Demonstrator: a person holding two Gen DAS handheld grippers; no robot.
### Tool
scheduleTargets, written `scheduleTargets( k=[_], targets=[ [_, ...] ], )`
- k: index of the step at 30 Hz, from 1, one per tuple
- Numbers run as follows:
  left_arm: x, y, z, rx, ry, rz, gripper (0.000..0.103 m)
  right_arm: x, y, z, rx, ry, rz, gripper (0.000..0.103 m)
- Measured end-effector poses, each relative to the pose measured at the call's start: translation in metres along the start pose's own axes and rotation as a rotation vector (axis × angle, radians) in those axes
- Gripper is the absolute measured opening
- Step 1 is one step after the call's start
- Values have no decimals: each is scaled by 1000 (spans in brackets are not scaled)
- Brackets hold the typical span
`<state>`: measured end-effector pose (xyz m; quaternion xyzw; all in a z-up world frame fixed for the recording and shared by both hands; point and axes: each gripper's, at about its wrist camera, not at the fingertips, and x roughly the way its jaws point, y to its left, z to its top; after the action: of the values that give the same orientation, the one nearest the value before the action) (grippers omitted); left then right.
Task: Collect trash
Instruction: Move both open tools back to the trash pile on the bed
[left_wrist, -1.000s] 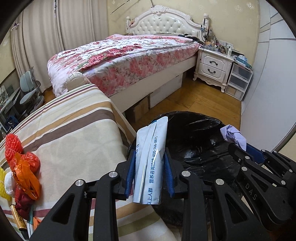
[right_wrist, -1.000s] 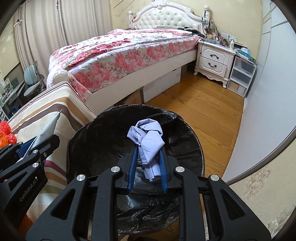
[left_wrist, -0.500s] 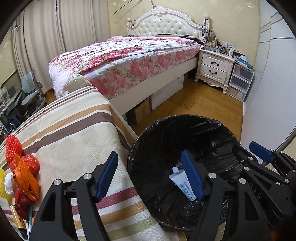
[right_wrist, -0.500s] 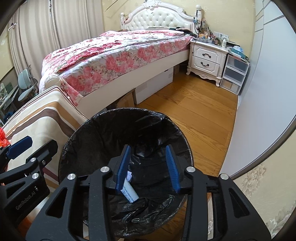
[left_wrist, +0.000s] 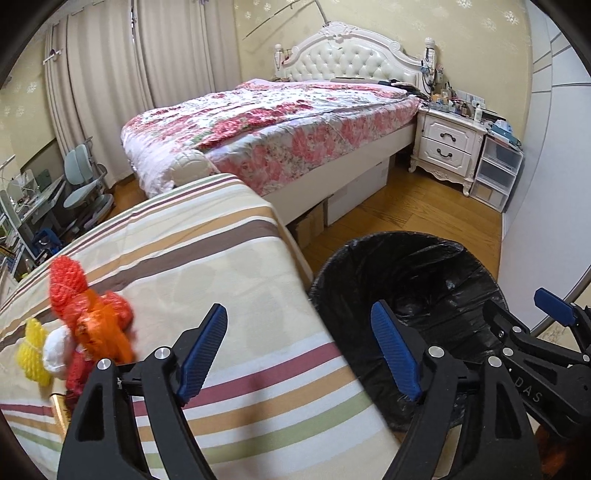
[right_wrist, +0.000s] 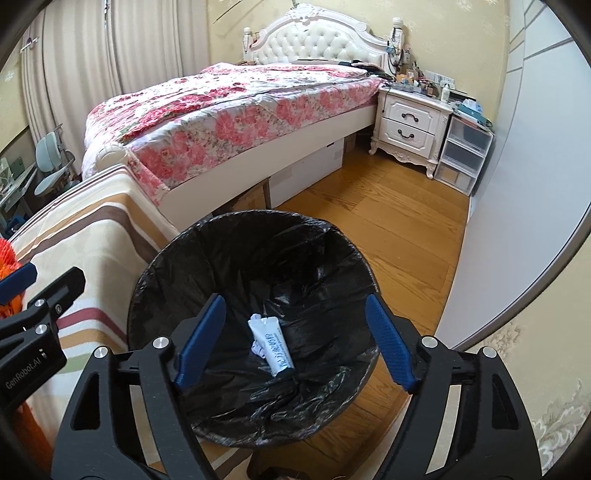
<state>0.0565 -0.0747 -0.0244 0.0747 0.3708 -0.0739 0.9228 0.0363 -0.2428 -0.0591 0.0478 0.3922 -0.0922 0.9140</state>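
A round bin lined with a black bag (right_wrist: 332, 236) stands on the wood floor beside the striped surface; it also shows in the left wrist view (left_wrist: 406, 243). A white-and-blue tube (right_wrist: 273, 347) and a small crumpled lilac scrap (right_wrist: 257, 349) lie at its bottom. My right gripper (right_wrist: 293, 341) is open and empty above the bin. My left gripper (left_wrist: 301, 349) is open and empty over the edge of the striped cover (left_wrist: 207, 280), beside the bin. A heap of red, orange, yellow and white trash (left_wrist: 74, 325) lies on the cover to the left.
A bed with a floral quilt (left_wrist: 273, 122) stands behind. A white nightstand (left_wrist: 447, 144) and clear drawers (left_wrist: 495, 173) stand at the back right. A pale wardrobe wall (right_wrist: 517, 184) runs along the right. Chairs and a desk (left_wrist: 74, 184) stand far left.
Both grippers opened and dropped their loads into the bin: the left its tube, the right its lilac scrap. The left gripper then swung left over the striped cover.
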Motion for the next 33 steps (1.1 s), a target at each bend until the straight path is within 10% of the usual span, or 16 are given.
scheduleTargets(
  k=[33],
  targets=[
    [-66,195,-93,-277,77,284,81,-71,179,-47,-288,8,272,86]
  ],
)
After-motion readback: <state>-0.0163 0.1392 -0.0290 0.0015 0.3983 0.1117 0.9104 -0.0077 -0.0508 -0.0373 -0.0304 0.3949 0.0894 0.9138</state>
